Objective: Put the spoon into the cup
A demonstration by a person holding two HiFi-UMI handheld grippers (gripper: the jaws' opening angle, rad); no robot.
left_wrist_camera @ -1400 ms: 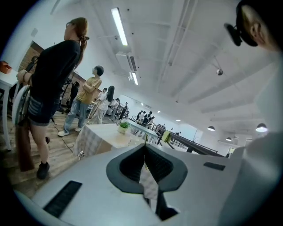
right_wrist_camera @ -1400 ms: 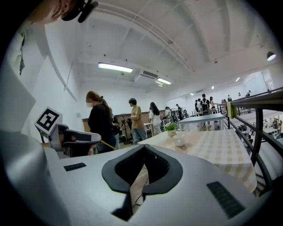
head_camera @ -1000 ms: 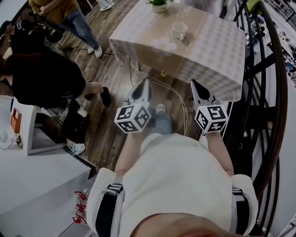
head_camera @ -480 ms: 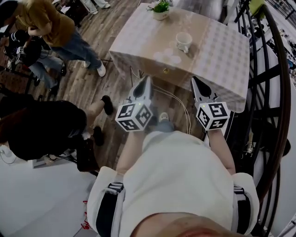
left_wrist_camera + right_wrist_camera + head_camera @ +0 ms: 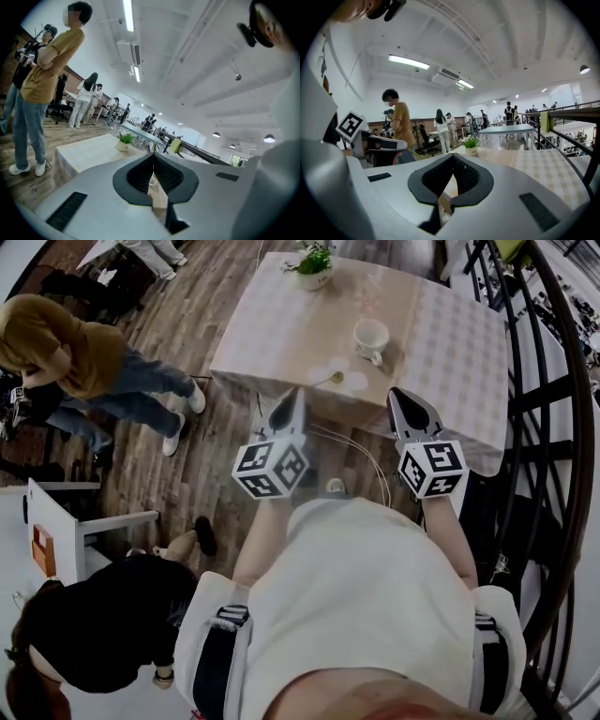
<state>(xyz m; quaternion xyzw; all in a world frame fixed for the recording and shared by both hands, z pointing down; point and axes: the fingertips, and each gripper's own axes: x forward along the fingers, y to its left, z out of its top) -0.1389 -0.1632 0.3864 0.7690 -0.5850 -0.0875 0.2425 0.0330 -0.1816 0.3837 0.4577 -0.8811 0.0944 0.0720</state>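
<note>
Bench [image 5: 450, 343], head view: one cup [image 5: 370, 337], one potted plant [image 5: 314, 263], and one spoon [image 5: 328, 382] lying apart from the cup near the front edge, small and faint. Left gripper view: left gripper [image 5: 153, 158] closed, empty; cup and spoon hidden. Right gripper view: right gripper [image 5: 453, 156] likewise closed, empty.
</note>
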